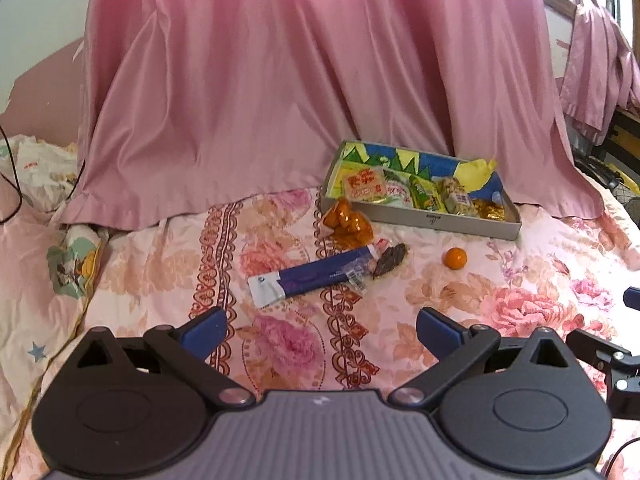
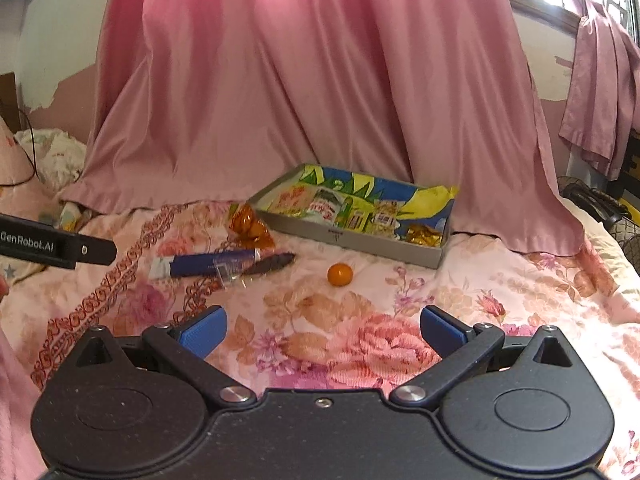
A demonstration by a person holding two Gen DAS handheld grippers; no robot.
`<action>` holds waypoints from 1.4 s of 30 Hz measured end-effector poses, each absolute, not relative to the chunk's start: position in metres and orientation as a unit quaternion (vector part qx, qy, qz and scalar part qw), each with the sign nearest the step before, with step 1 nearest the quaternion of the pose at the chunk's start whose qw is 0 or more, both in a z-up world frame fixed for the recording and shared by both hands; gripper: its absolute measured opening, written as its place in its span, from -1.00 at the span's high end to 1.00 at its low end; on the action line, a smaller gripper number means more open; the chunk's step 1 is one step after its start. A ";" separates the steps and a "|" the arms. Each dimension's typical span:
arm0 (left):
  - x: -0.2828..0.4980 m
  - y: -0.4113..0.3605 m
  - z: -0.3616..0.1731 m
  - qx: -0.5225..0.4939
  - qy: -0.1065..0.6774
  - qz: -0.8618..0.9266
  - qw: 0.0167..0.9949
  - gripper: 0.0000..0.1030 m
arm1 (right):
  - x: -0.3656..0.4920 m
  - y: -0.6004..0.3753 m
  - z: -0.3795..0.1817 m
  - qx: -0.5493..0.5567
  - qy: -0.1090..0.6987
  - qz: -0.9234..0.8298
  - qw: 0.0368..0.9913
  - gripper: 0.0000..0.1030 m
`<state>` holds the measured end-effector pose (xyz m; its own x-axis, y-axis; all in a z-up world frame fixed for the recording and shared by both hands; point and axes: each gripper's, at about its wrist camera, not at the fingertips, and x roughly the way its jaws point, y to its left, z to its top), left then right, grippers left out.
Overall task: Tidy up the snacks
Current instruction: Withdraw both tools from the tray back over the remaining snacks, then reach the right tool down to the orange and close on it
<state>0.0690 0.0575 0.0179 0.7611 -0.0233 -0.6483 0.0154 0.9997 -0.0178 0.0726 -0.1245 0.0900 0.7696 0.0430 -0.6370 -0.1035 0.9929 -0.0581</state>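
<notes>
1. Lying furthest left among the loose snacks on the floral bedspread was a long blue-and-white packet, with a small clear wrapper resting across its right end.
2. Just behind that packet sat a bag of orange-wrapped sweets, close against the near left corner of the box.
3. A dark, flat snack lay touching the right tip of the blue packet.
4. A small orange fruit sat alone further right, apart from the others and just in front of the box.
5. The grey cardboard box stood at the back right against the pink draped cloth, and it held several packets: a yellow one with red print, green ones and gold-wrapped pieces.
6. The left claw hovered low over the bedspread with its blue fingers spread wide and nothing between them.
7. The right claw was likewise spread wide and held nothing, with the fruit ahead of it.
</notes>
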 end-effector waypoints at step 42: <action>0.226 0.017 -0.073 0.089 0.377 -0.160 0.908 -0.99 | 0.232 -0.163 0.002 -0.093 0.398 0.092 0.908 -0.98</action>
<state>0.2258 0.0170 -0.0727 0.6641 -0.2239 -0.7133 0.3585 0.9326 0.0410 0.2325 -0.1631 0.0018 0.6655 0.0934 -0.7405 -0.2411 0.9658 -0.0949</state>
